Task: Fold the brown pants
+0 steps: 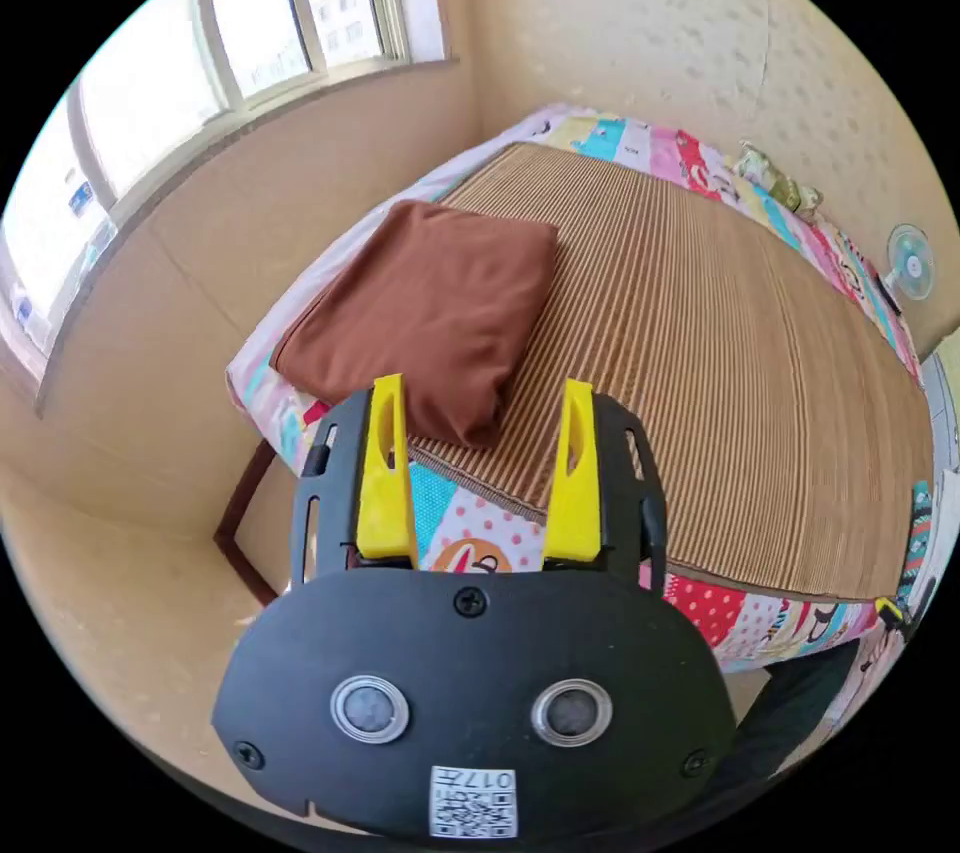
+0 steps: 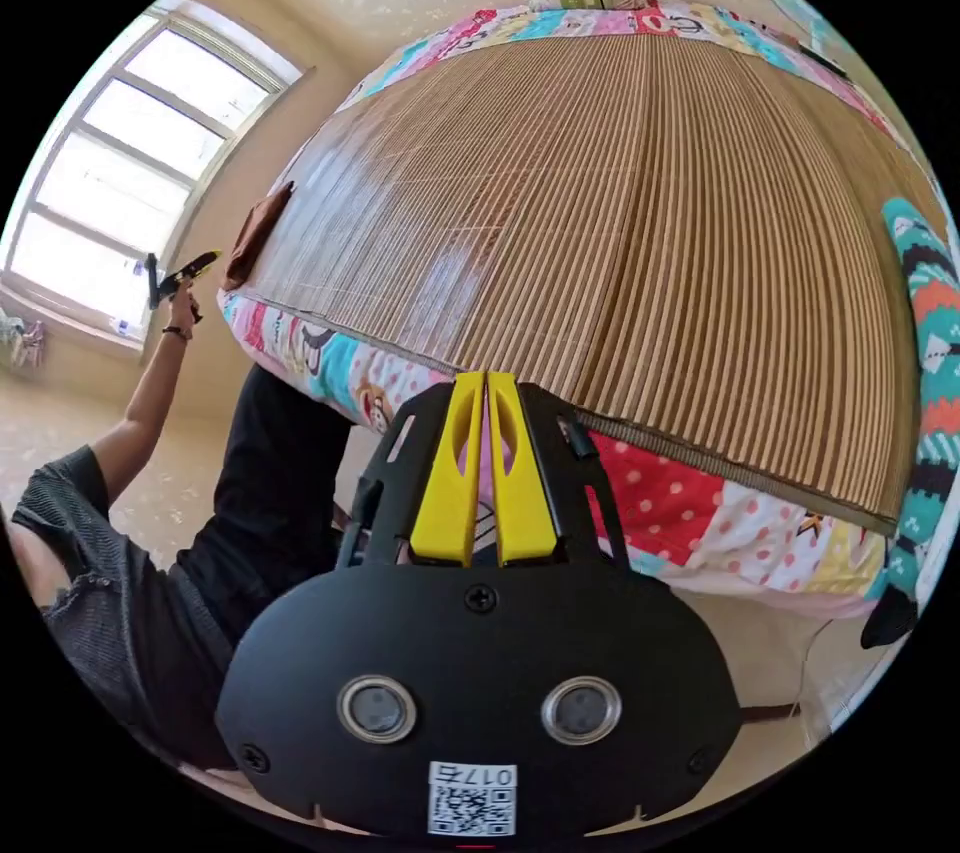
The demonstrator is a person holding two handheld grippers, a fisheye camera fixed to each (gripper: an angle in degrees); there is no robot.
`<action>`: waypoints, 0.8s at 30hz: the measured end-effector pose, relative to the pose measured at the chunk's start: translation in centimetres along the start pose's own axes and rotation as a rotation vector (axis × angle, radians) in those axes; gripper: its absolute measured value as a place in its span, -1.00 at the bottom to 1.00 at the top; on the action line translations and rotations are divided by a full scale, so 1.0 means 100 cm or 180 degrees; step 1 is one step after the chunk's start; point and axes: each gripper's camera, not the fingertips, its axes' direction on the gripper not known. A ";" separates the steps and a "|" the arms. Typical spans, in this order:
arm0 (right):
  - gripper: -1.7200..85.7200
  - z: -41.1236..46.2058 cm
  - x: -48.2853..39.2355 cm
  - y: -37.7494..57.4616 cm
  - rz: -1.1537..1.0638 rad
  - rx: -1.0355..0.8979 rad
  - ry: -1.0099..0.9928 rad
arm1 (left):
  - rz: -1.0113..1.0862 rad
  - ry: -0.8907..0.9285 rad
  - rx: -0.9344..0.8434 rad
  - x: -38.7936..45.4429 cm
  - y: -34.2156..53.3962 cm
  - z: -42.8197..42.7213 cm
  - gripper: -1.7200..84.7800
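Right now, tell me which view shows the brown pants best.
The left gripper view: the brown pants lie there as a folded bundle on the mat's corner, seen from above. The right gripper view catches a thin brown edge at the mat's far corner.

I count one pair of folded brown pants (image 1: pixel 425 318), lying just ahead of my left hand-held gripper (image 1: pixel 483 413) and a little to its left. Under the pants there is one bamboo mat (image 1: pixel 700 343), and under the mat one bed with a patchwork sheet (image 1: pixel 480 518). My hand-held grippers are two: the left one has two yellow jaws standing apart, and the right hand-held gripper (image 2: pixel 486 403) has two yellow jaws pressed together with nothing between them. Far ahead of the left one I count one small fan (image 1: pixel 910 263), one window (image 1: pixel 200 63) and one small bundle of cloth (image 1: pixel 780 178).
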 end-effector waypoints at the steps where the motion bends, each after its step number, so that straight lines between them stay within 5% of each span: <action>1: -0.83 0.001 0.009 0.003 0.0082 0.0033 -0.0259 | 0.0045 -0.0087 -0.0157 0.003 -0.003 0.017 -0.48; 4: -0.79 0.005 0.029 0.011 0.0267 0.0130 -0.0713 | -0.0439 0.0187 -0.0429 -0.004 -0.002 0.052 -0.48; 9: -0.74 0.005 0.044 0.029 0.0326 0.0286 -0.1183 | -0.1743 0.0543 -0.0025 -0.046 0.032 0.053 -0.67; 16: -0.70 -0.001 0.063 0.045 0.0272 0.0425 -0.1209 | -0.0915 0.0898 0.0178 -0.017 0.058 0.028 -0.78; 18: -0.69 0.002 0.070 0.043 0.0311 0.0499 -0.1311 | -0.0618 0.1604 0.0172 0.006 0.079 0.030 -0.88; 20: -0.68 0.007 0.074 0.037 0.0310 0.0574 -0.1496 | -0.0062 0.2848 -0.0487 0.073 0.104 0.060 -0.96; 24: -0.67 0.004 0.075 0.029 0.0271 0.0632 -0.1667 | -0.0222 0.2342 0.0055 0.099 0.148 0.015 -0.97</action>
